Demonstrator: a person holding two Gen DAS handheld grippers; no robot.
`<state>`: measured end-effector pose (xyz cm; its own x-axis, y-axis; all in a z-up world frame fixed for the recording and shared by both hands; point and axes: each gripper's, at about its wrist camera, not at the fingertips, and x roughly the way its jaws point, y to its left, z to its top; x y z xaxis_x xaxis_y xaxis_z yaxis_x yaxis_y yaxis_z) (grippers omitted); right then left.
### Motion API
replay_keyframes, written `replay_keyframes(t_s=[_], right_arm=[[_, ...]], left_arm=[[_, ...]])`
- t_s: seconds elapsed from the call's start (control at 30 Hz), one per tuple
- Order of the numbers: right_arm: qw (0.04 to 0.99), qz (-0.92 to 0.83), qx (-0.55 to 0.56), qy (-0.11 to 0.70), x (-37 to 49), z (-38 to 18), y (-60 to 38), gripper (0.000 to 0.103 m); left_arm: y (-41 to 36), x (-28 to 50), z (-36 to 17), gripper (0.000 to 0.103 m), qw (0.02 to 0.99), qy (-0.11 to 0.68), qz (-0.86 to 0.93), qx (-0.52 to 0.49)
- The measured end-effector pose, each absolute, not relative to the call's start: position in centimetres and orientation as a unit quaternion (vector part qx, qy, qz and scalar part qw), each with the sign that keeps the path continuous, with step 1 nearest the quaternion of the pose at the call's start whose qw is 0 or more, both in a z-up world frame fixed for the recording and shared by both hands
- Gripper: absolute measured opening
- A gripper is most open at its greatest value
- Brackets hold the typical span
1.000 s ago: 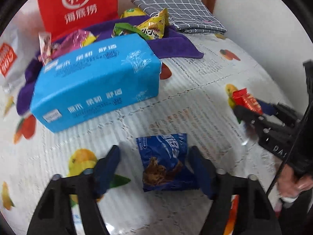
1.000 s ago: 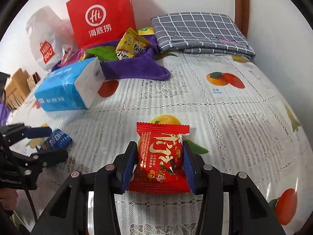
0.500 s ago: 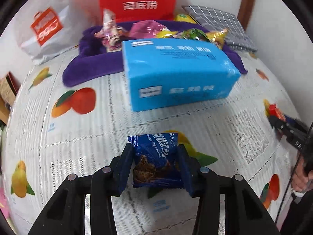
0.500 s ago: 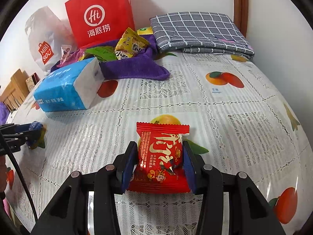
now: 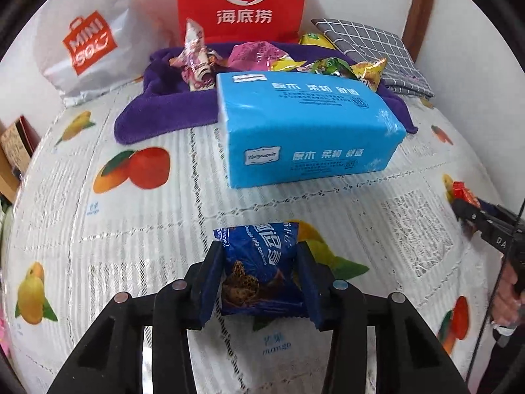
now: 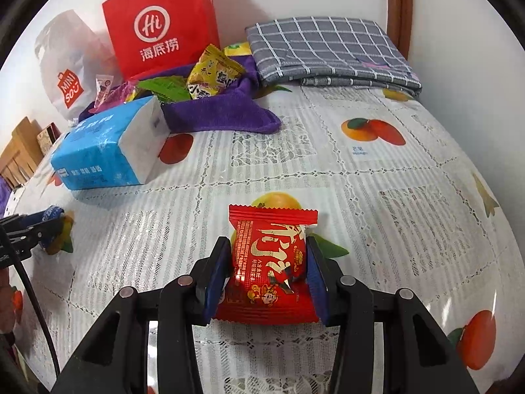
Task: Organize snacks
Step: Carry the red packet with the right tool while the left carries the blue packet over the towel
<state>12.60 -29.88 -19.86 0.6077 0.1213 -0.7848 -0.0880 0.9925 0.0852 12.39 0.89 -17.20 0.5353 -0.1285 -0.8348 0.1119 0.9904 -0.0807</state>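
Left wrist view, bottom centre: left gripper (image 5: 261, 277) clamped on a blue chocolate-chip cookie packet (image 5: 259, 272), pads pressing both side edges, packet puffed between them and held just above the fruit-print tablecloth (image 5: 137, 239). Right wrist view, bottom centre: right gripper (image 6: 265, 279) clamped on a red snack packet (image 6: 267, 262), pads biting its sides the same way.

Mid-frame: blue tissue pack (image 5: 305, 131) lies on the cloth, between both grippers and the pile. Behind it, purple towel (image 5: 170, 111) carrying the loose snack pile (image 5: 262, 59), touching the tissue pack's far edge. Farthest back: red paper bag (image 5: 242, 0), white Miniso bag (image 5: 88, 46) upper left, folded grey checked cloth (image 5: 370, 46) upper right.

Risks, as judged:
- Both packets are air-filled pillows gripped at the sides; a slick wrapper could squirt forward out of the pads during a carry.
- The tissue pack blocks the straight path to the towel; a low carry could catch the packet on it.

View differences:
- Left view shows the pink and striped wrappers on the towel's left part; they are mostly hidden behind the tissue pack in the right view.
- Right view shows the tissue pack's white end face and the yellow packet (image 6: 213, 72) plainly.
- Each view catches the other gripper at its edge.
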Motion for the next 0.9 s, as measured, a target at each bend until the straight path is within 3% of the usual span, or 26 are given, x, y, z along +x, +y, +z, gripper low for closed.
replay_keyframes(t_s=[0.6,0.9], right_arm=[[0.925,0.125,0.022,0.357,15.9,-7.1,-22.7,0.044],[0.93,0.12,0.021,0.348,20.2,-3.7,-21.1,0.044]], left_arm=[[5.3,14.5,-7.9,0.042,0.9,0.429,-0.058,-0.056],[4.5,17.7,-4.0,0.042,0.911,0.408,-0.054,-0.03]])
